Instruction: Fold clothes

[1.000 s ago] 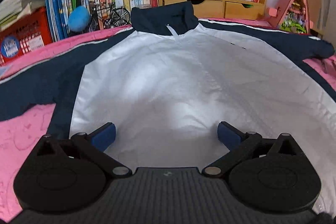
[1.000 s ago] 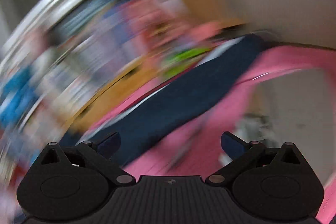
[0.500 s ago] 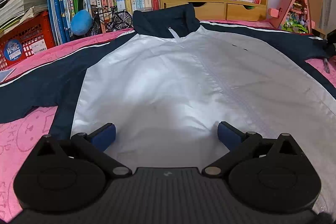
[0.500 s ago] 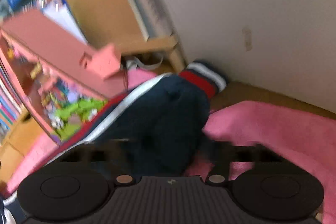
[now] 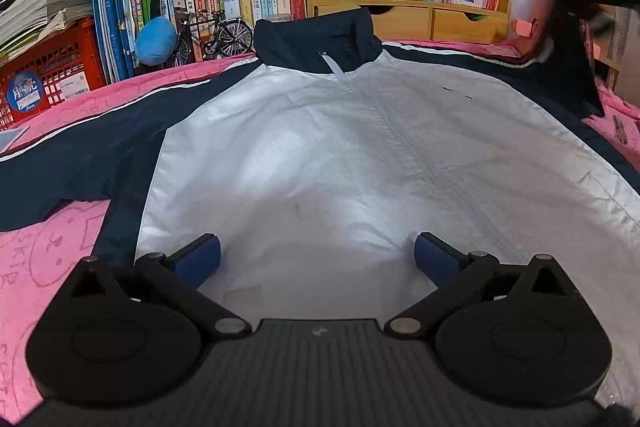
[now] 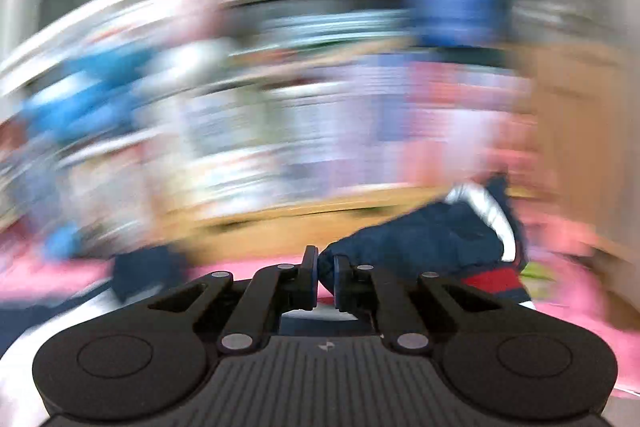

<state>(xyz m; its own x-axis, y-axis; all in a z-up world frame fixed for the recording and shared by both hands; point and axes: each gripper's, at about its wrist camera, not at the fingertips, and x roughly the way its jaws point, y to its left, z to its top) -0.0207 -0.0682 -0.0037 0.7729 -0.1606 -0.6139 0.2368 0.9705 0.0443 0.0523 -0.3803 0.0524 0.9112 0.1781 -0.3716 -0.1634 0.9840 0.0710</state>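
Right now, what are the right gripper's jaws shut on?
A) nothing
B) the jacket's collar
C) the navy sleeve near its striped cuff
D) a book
C: in the right wrist view the right gripper has its jaws pinched on navy sleeve fabric, and the striped cuff hangs just beyond.

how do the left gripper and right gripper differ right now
The left gripper stands wide open over the jacket's white front, holding nothing; the right gripper has just closed, pinching the navy sleeve. The left gripper's view is sharp, the right gripper's is motion-blurred. Both have black frames and blue pads.
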